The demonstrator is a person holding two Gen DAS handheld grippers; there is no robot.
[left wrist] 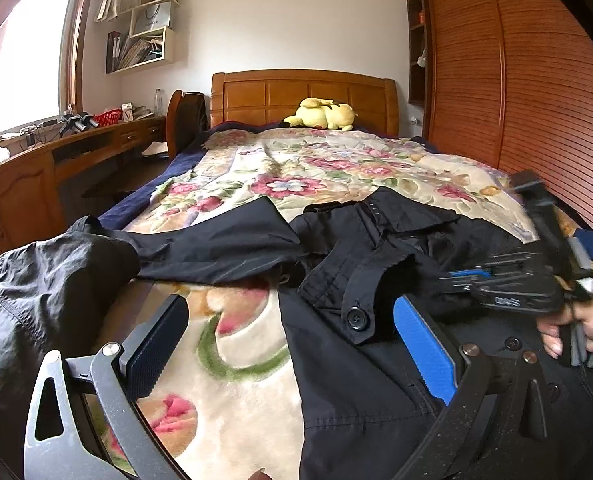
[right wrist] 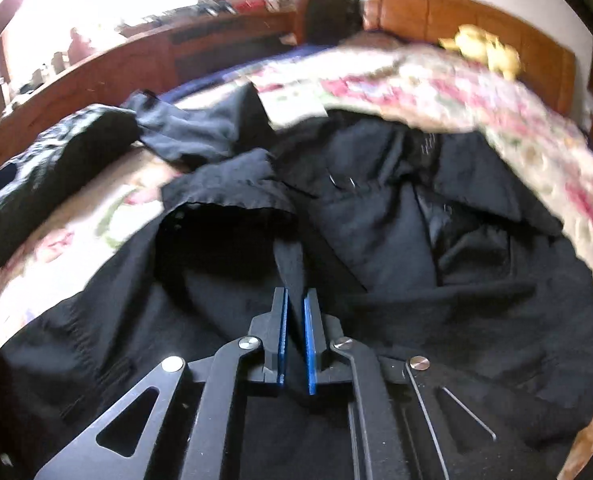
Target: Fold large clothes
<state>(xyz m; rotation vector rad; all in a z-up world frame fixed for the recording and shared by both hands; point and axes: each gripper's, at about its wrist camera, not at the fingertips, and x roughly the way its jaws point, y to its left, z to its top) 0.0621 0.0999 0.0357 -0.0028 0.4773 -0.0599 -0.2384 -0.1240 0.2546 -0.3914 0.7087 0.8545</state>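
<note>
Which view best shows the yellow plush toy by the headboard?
The left wrist view: the yellow plush toy lies sharp and whole before the headboard. The right wrist view shows only a blurred yellow patch.

The bed [left wrist: 304,92], with its wooden headboard at upper centre, carries a floral blanket [left wrist: 296,184] over a navy sheet [left wrist: 144,196]. On the blanket lie 1 black coat [left wrist: 376,340], spread across the lower right, 1 crumpled dark garment [left wrist: 44,292] at lower left, and 1 yellow plush toy [left wrist: 324,114] by the headboard.
</note>
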